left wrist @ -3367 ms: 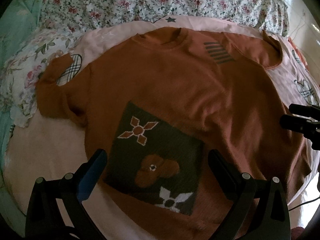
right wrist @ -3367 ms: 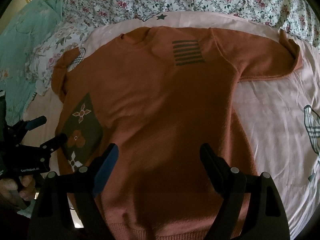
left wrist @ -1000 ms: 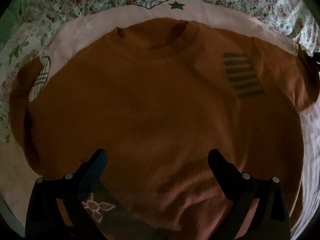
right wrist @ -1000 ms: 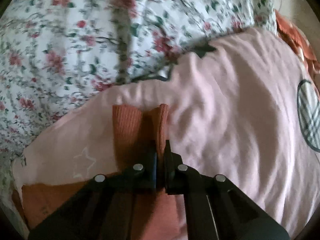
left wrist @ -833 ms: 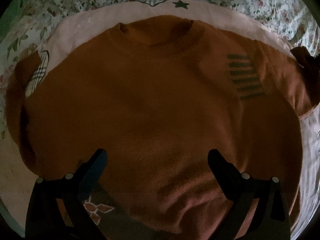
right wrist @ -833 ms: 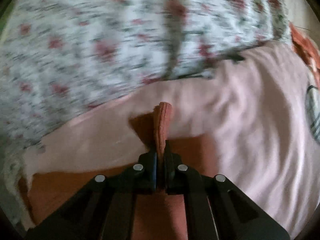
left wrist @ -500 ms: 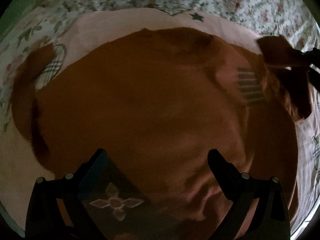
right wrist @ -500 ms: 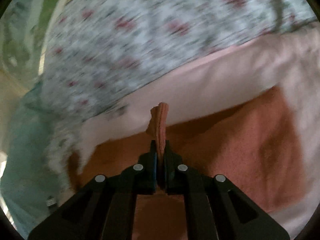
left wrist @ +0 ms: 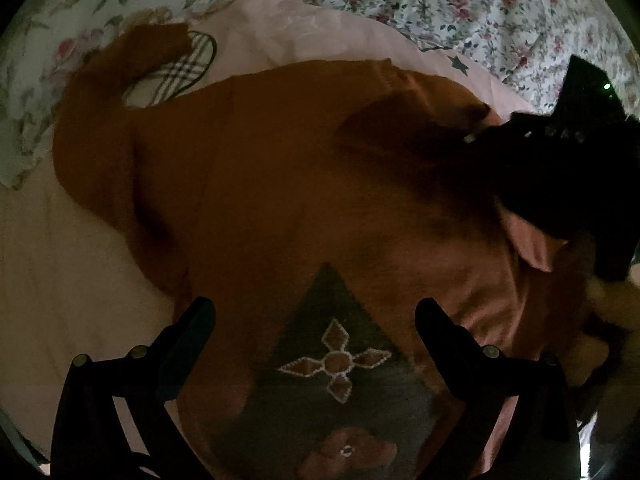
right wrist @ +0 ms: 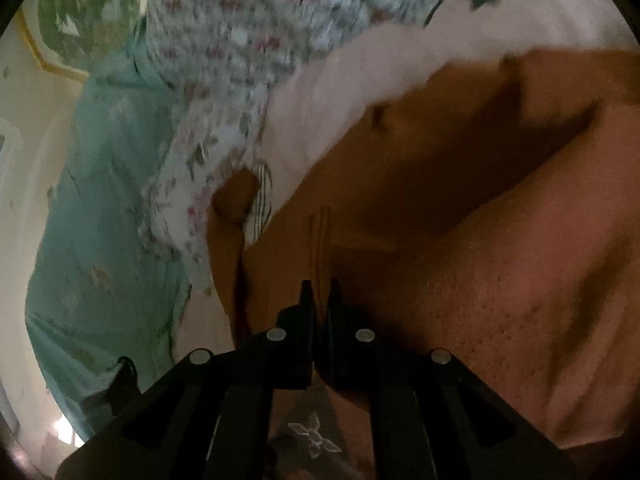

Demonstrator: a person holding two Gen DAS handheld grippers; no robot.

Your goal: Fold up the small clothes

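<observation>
A rust-orange sweater [left wrist: 260, 184] lies front up on a pink sheet [left wrist: 60, 280]. It has a dark patch with flower motifs [left wrist: 336, 360] near the hem. My left gripper [left wrist: 312, 320] is open and hovers above that patch. My right gripper [right wrist: 320, 292] is shut on the cuff of the sweater's right sleeve [right wrist: 320, 236] and holds the sleeve [right wrist: 500, 272] folded across the chest. The right gripper also shows in the left wrist view [left wrist: 560, 160], over the sweater's right side. The left sleeve [left wrist: 120, 80] curls out at the far left.
A floral quilt [left wrist: 440, 8] lies beyond the pink sheet, and a teal cover [right wrist: 100, 220] lies at the bed's left side. A plaid print [left wrist: 180, 68] on the sheet is beside the left sleeve.
My right gripper has carried the sleeve cuff from the far right of the bed over onto the sweater's body. My left gripper has drawn back toward the hem, bringing the flower patch into view.
</observation>
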